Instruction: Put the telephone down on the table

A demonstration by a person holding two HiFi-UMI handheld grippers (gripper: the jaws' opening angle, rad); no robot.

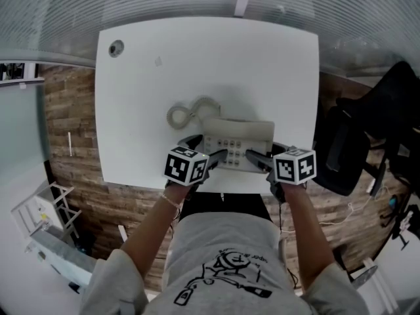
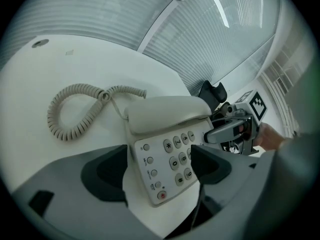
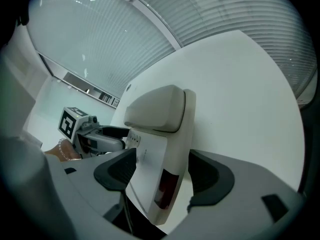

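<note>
At the table's 6 o'clock edge, nearest the person, the two grippers meet on the telephone [image 1: 237, 138] from either side. The left gripper [image 2: 159, 160] comes in from 8 o'clock, its jaws spread wide with the keypad corner between the pads, which close on it. The right gripper [image 3: 162, 159] comes in from 4 o'clock, one pad on the phone's face and the other on its underside, clamping the body edge-on. The phone sits tilted at the near edge of the white table [image 1: 262, 64], with its handset [image 2: 167, 111] in the cradle. At the phone's 10 o'clock the coiled cord [image 1: 189, 113] lies looped on the tabletop. Far off at 10 o'clock, a round grommet [image 1: 116, 48] marks the corner.
</note>
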